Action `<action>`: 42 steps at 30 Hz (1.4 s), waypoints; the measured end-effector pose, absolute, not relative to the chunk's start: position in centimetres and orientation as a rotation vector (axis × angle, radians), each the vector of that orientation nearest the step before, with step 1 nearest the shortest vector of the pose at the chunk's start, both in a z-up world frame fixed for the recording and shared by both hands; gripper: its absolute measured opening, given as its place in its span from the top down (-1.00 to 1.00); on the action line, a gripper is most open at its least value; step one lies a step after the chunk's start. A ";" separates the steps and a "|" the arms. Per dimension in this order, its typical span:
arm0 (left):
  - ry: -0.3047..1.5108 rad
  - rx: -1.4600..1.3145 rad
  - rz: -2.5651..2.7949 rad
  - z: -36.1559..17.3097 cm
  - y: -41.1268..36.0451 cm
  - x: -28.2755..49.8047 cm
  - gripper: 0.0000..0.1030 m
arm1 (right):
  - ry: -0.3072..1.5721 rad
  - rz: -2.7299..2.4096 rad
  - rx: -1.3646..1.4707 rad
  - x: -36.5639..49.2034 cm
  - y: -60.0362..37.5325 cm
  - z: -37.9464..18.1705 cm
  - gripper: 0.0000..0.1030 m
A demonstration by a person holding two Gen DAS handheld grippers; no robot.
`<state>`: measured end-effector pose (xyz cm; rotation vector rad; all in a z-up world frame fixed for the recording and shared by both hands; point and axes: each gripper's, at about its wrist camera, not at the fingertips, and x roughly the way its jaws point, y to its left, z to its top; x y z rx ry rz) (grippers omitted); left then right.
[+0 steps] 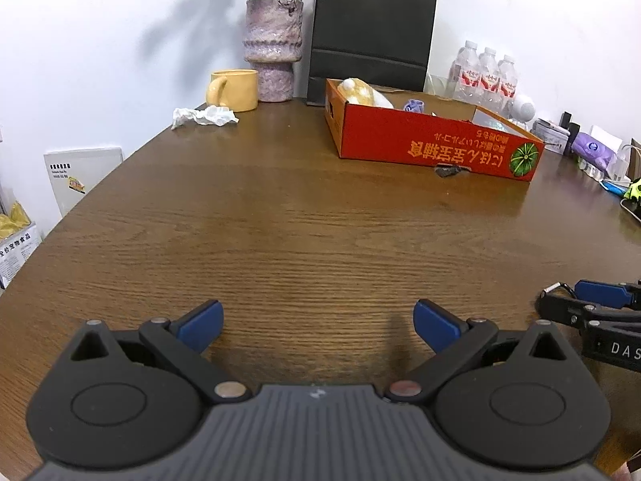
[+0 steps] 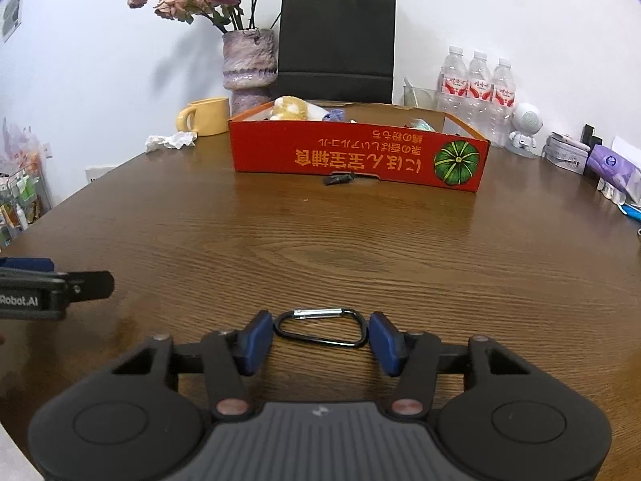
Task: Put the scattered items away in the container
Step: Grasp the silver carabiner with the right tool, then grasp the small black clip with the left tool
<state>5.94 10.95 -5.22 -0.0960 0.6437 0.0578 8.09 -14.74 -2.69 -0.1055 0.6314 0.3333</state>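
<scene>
A red cardboard box [image 2: 360,160] stands at the back of the brown table, with a yellow-white plush [image 2: 290,109] and a small purple item [image 2: 334,114] inside; it also shows in the left wrist view [image 1: 420,140]. A black carabiner [image 2: 320,326] lies on the table between the blue pads of my right gripper [image 2: 320,338], which is open around it, pads close beside its ends. My left gripper [image 1: 318,326] is open and empty over bare table. The carabiner's end [image 1: 555,290] and my right gripper show at the right edge of the left wrist view. A small dark object [image 2: 338,179] lies against the box front.
A yellow mug [image 2: 206,116], crumpled tissue [image 2: 170,140], a vase of dried roses [image 2: 248,68] and a black paper bag [image 2: 336,44] stand at the back. Water bottles [image 2: 476,84], a white robot figure [image 2: 525,128] and purple packets [image 2: 613,168] crowd the right.
</scene>
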 end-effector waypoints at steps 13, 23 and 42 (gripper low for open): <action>0.624 -0.070 0.029 -3.7 8.5 7.9 -1.00 | 0.587 0.330 -0.070 10.3 -16.8 -1.0 -0.01; 0.640 -0.077 0.007 -3.0 1.9 19.3 -1.00 | 0.569 0.338 -0.076 19.0 -21.7 0.5 -0.01; 0.653 -0.058 0.195 -5.7 -4.8 30.4 0.31 | 0.609 0.439 -0.027 30.4 -26.3 -1.4 -0.01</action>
